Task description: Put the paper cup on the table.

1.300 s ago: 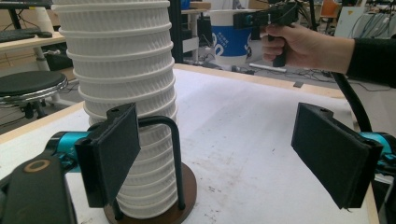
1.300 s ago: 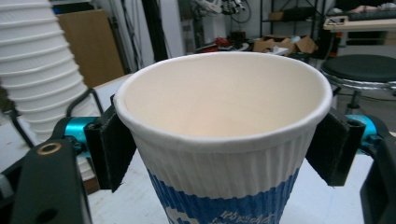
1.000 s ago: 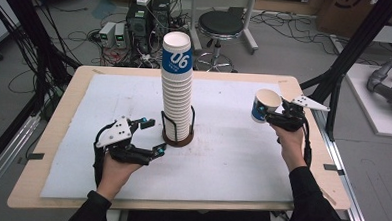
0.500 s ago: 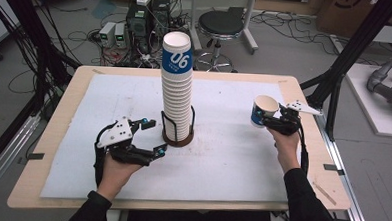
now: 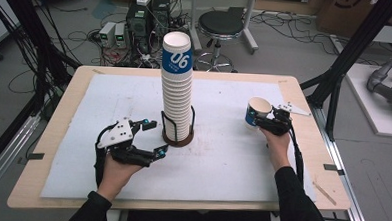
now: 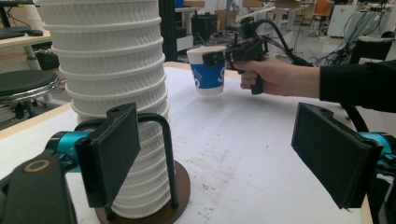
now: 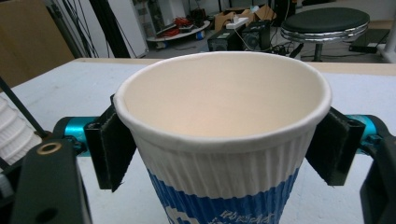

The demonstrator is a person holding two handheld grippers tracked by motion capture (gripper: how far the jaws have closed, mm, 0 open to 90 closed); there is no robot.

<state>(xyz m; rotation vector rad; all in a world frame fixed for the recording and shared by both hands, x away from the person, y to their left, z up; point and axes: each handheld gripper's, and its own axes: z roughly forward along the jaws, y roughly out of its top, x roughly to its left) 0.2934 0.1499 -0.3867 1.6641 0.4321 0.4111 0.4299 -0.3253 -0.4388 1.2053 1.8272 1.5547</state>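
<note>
Paper cup point(image 7: 219, 140), light and thin-walled, looked easy to crush, so a gentle pinch across the ribbed wall just under the rim suited it. The right gripper point(image 5: 273, 123) pinched it there, upright above the right side of the table point(image 5: 300, 195). The left gripper point(image 5: 150, 136) sat spread and empty just beside the cup stack point(image 5: 177, 89).

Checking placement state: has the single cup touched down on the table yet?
No; in the left gripper view the cup hangs above the table in the right gripper, with its base clear of the surface.
</note>
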